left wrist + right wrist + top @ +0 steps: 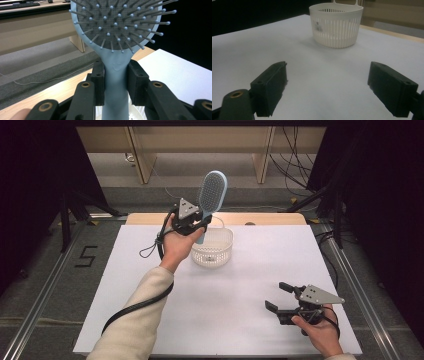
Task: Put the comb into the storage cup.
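While held up by its handle above the near-left rim of the basket (212, 247), at about eleven o'clock from bench centre, hairbrush (212, 195) stands nearly upright, bristled head tilted slightly toward one o'clock. Seen in the left gripper view: pale blue handle (115, 82) pinched squarely between both black pads, bristles facing the camera, white ribs of the basket just visible beneath the handle's lower end. Left gripper (192, 226) therefore clamped on the handle, with the head well clear of the rim.

Judged as the carry step: brush lifted and brought over the basket, not yet lowered or let go. Probably calls next for shifting a little toward three o'clock to centre over the opening, then tipping or lowering handle-first until resting inside, then spreading the pads. Worth watching: long brush, shallow round basket, so likely to lean on the rim or tip the light basket if released off-centre.

Right gripper (280, 302) idle at about five o'clock on the white bench (150, 285), pads spread wide with nothing between them, pointing toward the basket at roughly eleven o'clock from it; free to steady the basket wall if needed.
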Available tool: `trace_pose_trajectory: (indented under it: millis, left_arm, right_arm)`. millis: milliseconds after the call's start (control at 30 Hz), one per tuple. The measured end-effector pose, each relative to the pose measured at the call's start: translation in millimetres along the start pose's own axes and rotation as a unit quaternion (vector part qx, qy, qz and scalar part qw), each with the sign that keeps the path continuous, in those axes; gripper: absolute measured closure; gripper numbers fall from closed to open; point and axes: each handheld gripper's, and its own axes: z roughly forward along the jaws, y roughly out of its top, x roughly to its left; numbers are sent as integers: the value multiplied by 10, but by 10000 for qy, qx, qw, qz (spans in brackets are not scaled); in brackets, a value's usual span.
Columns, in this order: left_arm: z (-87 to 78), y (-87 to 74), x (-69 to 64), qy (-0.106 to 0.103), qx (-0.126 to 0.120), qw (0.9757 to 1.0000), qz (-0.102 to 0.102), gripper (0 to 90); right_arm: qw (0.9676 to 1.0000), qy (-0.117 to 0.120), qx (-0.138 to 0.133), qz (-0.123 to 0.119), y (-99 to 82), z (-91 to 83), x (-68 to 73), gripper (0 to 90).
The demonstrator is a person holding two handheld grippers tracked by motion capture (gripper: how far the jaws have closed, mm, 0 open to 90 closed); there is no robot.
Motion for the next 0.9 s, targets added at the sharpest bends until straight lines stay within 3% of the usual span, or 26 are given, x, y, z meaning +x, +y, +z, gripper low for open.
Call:
trace_pose_trajectory:
  millis: [900]
  left_arm:
    - [96,-42,-3,-56,-17,10000,71,698]
  right_arm:
    - [10000,-10,-4,7,-1,-5,0,165]
